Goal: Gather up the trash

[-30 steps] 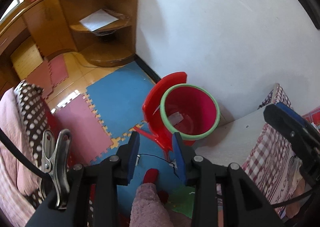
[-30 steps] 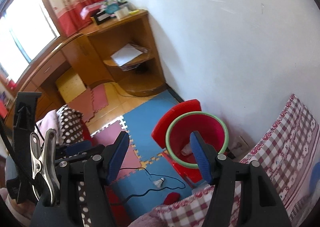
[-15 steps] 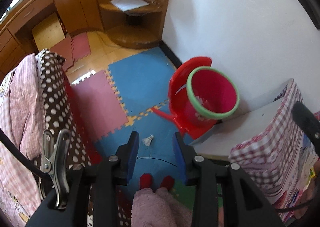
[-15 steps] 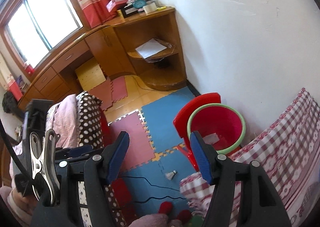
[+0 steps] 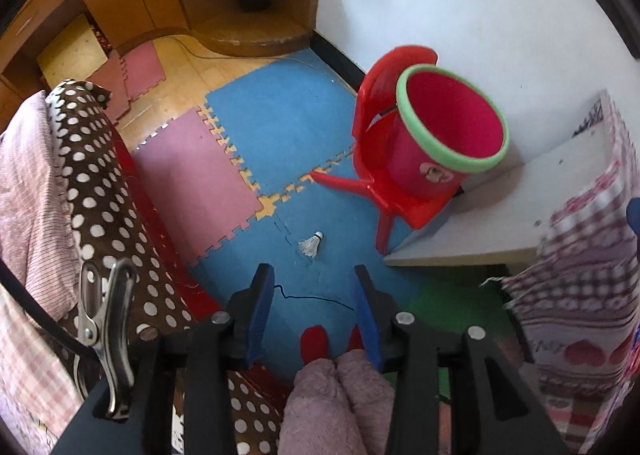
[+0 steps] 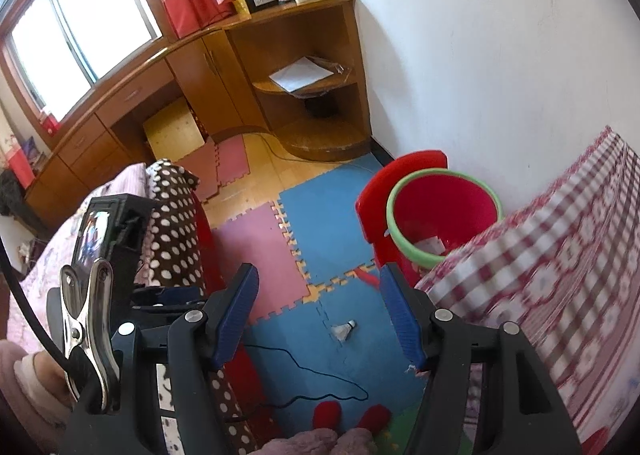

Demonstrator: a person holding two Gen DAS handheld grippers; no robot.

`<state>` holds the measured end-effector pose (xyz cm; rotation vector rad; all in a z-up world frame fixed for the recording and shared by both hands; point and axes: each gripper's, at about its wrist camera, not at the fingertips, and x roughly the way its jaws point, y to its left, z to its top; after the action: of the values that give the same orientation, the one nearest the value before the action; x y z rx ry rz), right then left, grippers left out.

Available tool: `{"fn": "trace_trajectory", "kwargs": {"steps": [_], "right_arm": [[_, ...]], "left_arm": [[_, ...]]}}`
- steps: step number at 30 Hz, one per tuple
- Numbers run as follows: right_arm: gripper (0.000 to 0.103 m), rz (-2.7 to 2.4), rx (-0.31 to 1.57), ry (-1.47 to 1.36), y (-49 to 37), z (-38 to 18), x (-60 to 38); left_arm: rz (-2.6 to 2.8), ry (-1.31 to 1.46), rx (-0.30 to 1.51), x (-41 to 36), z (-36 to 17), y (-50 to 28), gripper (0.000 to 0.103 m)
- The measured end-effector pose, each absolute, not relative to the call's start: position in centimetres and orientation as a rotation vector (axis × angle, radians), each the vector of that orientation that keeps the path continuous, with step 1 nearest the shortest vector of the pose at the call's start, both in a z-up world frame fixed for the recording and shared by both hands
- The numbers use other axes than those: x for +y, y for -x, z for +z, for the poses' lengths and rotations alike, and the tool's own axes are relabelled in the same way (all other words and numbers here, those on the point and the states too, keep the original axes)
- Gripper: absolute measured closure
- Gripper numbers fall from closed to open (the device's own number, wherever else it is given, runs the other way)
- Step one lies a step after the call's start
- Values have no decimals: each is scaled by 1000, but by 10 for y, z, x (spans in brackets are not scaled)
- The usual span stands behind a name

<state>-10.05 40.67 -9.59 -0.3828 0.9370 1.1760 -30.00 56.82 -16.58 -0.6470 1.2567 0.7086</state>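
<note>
On the blue floor mat, the shuttlecock point(image 5: 311, 245) lies at 12 o'clock of your left claw point(image 5: 313, 305), whose empty jaws have just been spreading to take it, the red bin point(image 5: 444, 137) waiting at 2 o'clock, your right claw point(image 6: 320, 315) also spread.

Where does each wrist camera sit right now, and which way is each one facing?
Left wrist: sits on the left gripper, aimed steeply down at the floor mats and shuttlecock; shows its open blue fingers and the person's red slippers.
Right wrist: sits on the right gripper, tilted less steeply toward the desk and window; shows its open fingers and the left gripper's back.
Shared: shuttlecock, red bin on the red chair, black cord.
</note>
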Motion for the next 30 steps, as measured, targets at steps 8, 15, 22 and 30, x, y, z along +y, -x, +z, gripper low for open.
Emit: {"fn": "trace_trajectory", "kwargs": {"steps": [8, 15, 22, 30], "right_arm": [[38, 1150, 985, 399, 119, -159, 407], [38, 1133, 1029, 435, 124, -229, 402], [38, 1133, 1071, 490, 119, -308, 397], [38, 1120, 1072, 514, 105, -387, 405]], "left_arm": [[658, 593, 1244, 568, -223, 303, 61], [650, 602, 1251, 573, -295, 297, 59], [658, 624, 1275, 581, -385, 284, 59], [624, 607, 1286, 588, -468, 259, 59]]}}
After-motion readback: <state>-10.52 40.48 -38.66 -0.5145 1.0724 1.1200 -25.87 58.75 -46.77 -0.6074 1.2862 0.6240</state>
